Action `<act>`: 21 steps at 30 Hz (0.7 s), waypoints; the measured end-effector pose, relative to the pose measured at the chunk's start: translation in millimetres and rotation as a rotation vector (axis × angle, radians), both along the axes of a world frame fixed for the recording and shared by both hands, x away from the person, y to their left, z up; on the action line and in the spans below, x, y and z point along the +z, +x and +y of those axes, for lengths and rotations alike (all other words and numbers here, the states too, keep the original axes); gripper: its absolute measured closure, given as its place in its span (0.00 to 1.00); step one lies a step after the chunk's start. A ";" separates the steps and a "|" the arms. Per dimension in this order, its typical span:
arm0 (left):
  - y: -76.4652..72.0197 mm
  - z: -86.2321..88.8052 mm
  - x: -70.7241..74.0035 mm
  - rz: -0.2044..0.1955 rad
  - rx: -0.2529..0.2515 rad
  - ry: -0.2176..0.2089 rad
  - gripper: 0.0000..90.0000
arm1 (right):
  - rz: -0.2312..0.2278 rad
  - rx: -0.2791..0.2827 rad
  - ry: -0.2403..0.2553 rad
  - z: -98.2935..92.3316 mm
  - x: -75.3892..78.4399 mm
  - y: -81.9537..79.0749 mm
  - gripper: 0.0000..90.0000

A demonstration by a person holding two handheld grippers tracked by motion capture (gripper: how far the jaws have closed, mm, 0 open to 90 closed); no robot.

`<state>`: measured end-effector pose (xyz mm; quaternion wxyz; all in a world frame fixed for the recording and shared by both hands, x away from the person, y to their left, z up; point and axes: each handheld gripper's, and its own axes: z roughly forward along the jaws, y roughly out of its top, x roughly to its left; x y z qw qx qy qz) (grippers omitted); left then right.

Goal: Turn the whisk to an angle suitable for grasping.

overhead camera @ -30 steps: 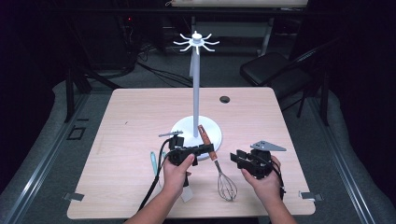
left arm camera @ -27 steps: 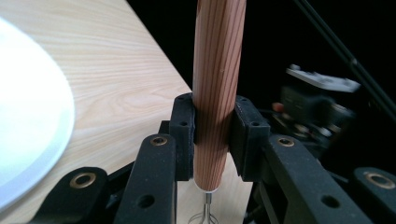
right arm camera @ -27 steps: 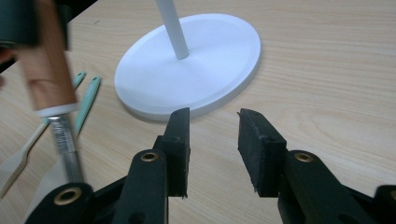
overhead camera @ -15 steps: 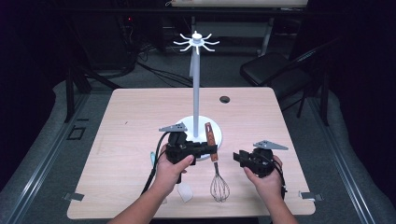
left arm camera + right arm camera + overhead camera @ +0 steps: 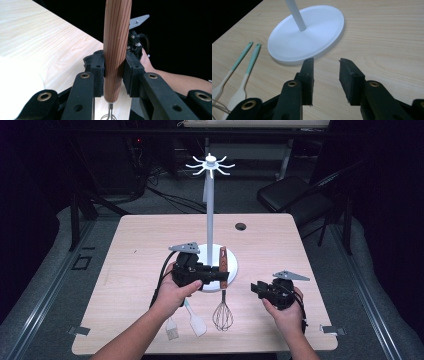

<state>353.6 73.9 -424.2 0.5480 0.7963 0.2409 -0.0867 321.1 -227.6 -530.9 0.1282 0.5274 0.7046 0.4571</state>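
Left gripper (image 5: 216, 276): I have its jaws clamped on the wooden handle of the whisk (image 5: 223, 292), pads pressed against both sides; centre of the high view.
Whisk: it hangs upright, handle up, wire head down near the lower centre of the high view, in front of the white stand (image 5: 210, 220); I cannot tell whether the wires touch the table (image 5: 140, 250).
Right gripper (image 5: 256, 289): I see its jaws spread apart with nothing between them, low over the table at lower right of the high view.
Stand base (image 5: 307, 35): upper left of the right gripper view.
Two spatulas (image 5: 242, 75): flat on the table, left edge of the right gripper view.
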 end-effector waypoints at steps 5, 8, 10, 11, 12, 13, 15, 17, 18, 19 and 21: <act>3.7 3.9 7.6 -0.017 -0.005 0.002 0.81 | -0.003 -0.002 0.003 -0.6 -0.9 0.2 0.71; 5.2 5.1 12.5 -0.035 -0.010 0.011 0.81 | -0.003 -0.003 0.002 -1.3 -1.3 0.3 0.71; 6.3 6.1 18.6 -0.069 -0.010 0.020 0.81 | -0.006 -0.003 0.003 -1.4 -1.4 0.4 0.71; 7.0 6.7 22.1 -0.080 -0.009 0.024 0.81 | -0.008 -0.001 0.000 -1.4 -1.3 0.4 0.71; 8.1 7.6 25.7 -0.085 -0.009 0.025 0.81 | -0.009 -0.001 -0.001 -1.2 -1.4 0.4 0.71; 9.2 8.4 29.5 -0.089 -0.008 0.022 0.81 | -0.009 -0.001 -0.004 -1.2 -1.5 0.6 0.71; 12.3 10.9 38.3 -0.100 -0.011 0.020 0.81 | -0.010 0.001 -0.005 -0.9 -2.0 0.6 0.71; 15.3 13.3 45.8 -0.113 -0.008 0.020 0.81 | -0.008 0.002 -0.008 -1.0 -2.5 0.5 0.71; 17.0 14.7 49.2 -0.122 -0.005 0.019 0.81 | -0.007 0.002 -0.009 -1.2 -2.8 0.6 0.71; 18.9 16.2 52.3 -0.126 -0.001 0.021 0.81 | -0.007 0.002 -0.007 -1.4 -3.0 0.6 0.71; 22.8 18.9 57.2 -0.128 0.006 0.013 0.81 | -0.006 0.002 -0.003 -2.2 -3.1 0.4 0.71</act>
